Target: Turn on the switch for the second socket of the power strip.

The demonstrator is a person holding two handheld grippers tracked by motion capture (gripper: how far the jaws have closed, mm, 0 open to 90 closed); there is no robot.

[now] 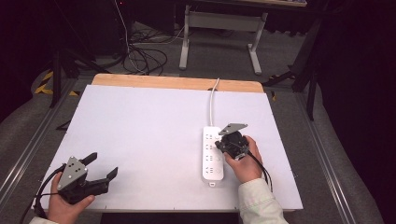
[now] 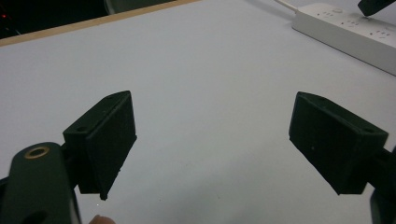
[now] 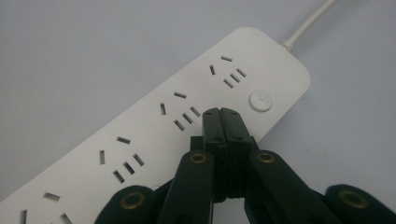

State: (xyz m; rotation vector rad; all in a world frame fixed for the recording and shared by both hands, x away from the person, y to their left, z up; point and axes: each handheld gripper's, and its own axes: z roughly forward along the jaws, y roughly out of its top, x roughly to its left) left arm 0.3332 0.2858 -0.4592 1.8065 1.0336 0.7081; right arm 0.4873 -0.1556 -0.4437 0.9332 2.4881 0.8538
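Note:
A white power strip [image 1: 212, 154] with several sockets lies lengthwise on the white table, its cord [image 1: 213, 100] running to the far edge. In the right gripper view the strip [image 3: 154, 130] has a round button [image 3: 260, 101] near its cord end. My right gripper [image 3: 221, 112] is shut with nothing between its jaws, its tips just above the strip, a little short of the button. In the high view that gripper [image 1: 219, 145] hangs over the strip's right side. My left gripper [image 1: 102, 165] rests open at the table's near left corner; its jaws [image 2: 210, 140] stand wide apart over bare table.
The white table top [image 1: 140, 130] has a wooden strip along its far edge. Beyond it stand a desk frame [image 1: 219, 32] and loose cables on the floor [image 1: 144, 58]. Metal rails run along both sides of the table.

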